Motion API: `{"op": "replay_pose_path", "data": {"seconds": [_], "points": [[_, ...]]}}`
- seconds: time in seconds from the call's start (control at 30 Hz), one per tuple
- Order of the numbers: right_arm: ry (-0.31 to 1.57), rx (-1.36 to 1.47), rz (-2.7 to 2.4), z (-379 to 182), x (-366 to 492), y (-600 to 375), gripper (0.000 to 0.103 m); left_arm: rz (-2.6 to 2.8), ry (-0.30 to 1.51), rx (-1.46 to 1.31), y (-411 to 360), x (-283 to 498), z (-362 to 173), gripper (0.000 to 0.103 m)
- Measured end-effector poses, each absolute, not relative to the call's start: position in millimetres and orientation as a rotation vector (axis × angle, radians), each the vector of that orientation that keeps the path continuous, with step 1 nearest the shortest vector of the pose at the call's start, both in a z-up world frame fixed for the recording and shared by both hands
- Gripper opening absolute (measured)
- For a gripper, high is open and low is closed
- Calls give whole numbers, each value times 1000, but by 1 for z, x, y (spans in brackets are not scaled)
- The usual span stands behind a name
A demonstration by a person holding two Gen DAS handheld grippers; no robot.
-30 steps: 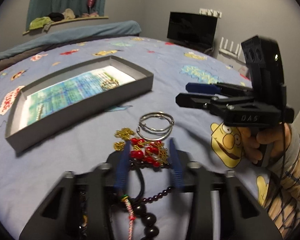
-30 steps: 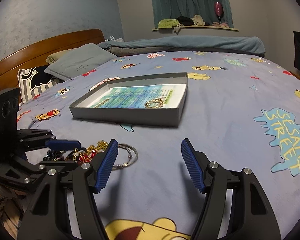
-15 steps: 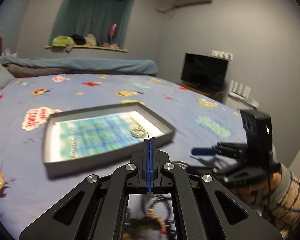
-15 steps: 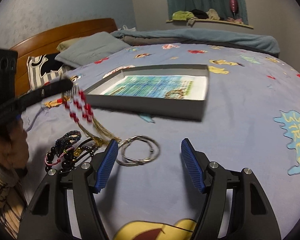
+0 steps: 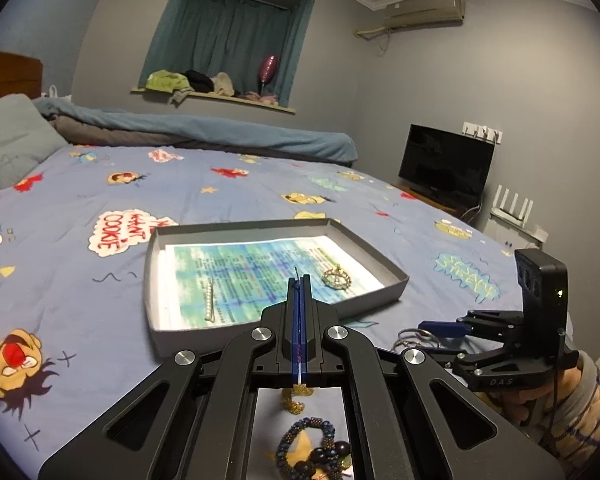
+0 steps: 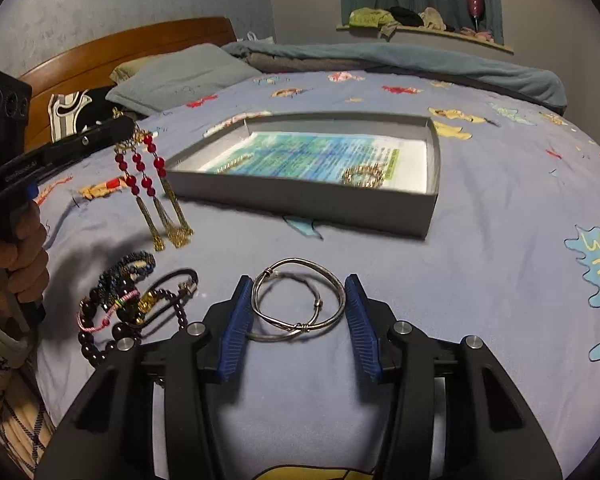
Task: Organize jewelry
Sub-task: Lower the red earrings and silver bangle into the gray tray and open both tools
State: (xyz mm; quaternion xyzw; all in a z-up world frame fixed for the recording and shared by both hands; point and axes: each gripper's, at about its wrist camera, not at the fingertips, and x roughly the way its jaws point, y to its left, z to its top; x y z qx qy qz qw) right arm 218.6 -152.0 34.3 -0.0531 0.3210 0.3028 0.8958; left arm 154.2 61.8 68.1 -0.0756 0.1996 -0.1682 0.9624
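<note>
Only from the right view: left tool (image 6: pixel 124 130) pinches red-bead earrings (image 6: pixel 152 188) aloft; right tool (image 6: pixel 300 312) spread around bangles (image 6: pixel 296 300).

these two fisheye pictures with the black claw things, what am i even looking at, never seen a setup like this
No robot here: a person holds a handheld two-finger gripper in each hand, each with a wide-angle camera looking along its fingers.

The left wrist view shows the left gripper shut. The right wrist view shows why: it pinches a red bead earring with gold tassels, dangling above the bed. The left hand shows at that picture's edge.

The right gripper is open, its blue fingers either side of the silver bangles lying on the bedsheet.

Beside them is a tangle of dark bead bracelets. Further back sits a shallow grey box lined with printed paper, holding a gold brooch and a pearl hair clip.
</note>
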Motion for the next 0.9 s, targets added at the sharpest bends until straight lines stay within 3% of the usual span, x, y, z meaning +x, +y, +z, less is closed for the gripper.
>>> {"op": "replay_pose_path", "data": {"seconds": [0.43,0.9], "points": [[555,-77,620,69,248,-141,47,-327,322,-234,82,176,86,1],[573,-106,618,67,288,-115,47,-349,298,-257,75,218,93,1]]}}
